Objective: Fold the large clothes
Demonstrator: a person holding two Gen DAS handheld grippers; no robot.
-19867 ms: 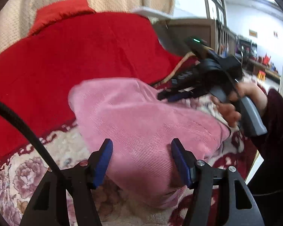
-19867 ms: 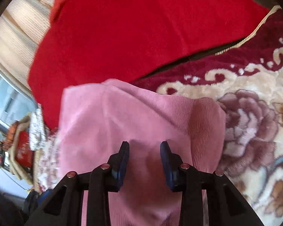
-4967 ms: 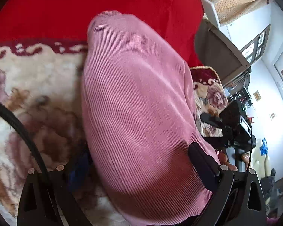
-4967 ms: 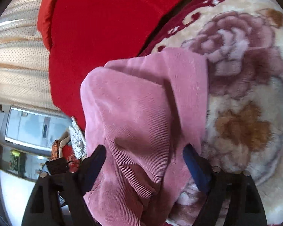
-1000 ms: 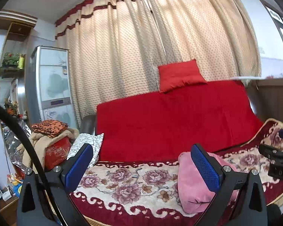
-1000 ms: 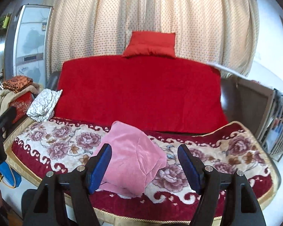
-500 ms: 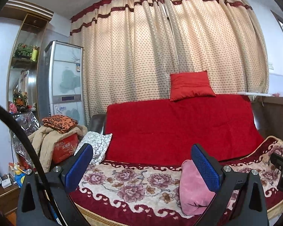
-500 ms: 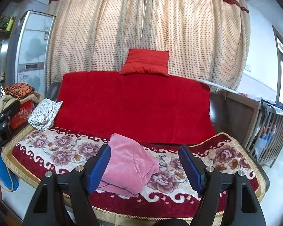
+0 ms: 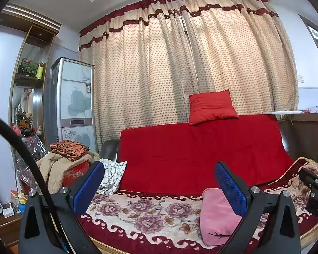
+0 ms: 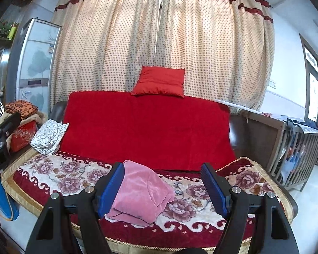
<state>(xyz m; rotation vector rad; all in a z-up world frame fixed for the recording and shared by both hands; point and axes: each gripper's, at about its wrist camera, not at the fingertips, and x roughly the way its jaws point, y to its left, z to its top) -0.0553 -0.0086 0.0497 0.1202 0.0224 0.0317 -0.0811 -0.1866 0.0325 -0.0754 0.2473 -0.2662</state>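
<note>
From the left wrist view, the left tongs [image 9: 159, 187] stand wide apart and level, nothing between their blue pads, well back from the sofa. The pink garment [image 9: 217, 216] lies as a folded bundle on the flower-patterned blanket [image 9: 142, 211] that covers the sofa seat, toward the right of this view and partly hidden behind the right-hand finger of the tongs. Behind it the red throw [image 9: 201, 154] hangs over the sofa back, with a red cushion [image 9: 212, 106] on top, and a heap of other clothes [image 9: 67, 154] sits off the sofa's left end. The black body of the other tool shows at the right edge. From the right wrist view, the right tongs [image 10: 163, 187] are likewise wide and empty, tilted slightly down, and the pink garment [image 10: 140, 192] appears between the fingers only by line of sight; it rests on the blanket [image 10: 193, 194] near the seat's front edge, apart from the pads. The bundle looks soft, ribbed and plush, light for its bulk, and it sags rounded at its edges rather than lying crisp, so it will likely slump if lifted by one point. Judging by its compact shape, the folding looks done or nearly so. If it needs tidying, the best hold would be on the thick folded edge at the near side, through all layers at once, one tool at each corner.
</note>
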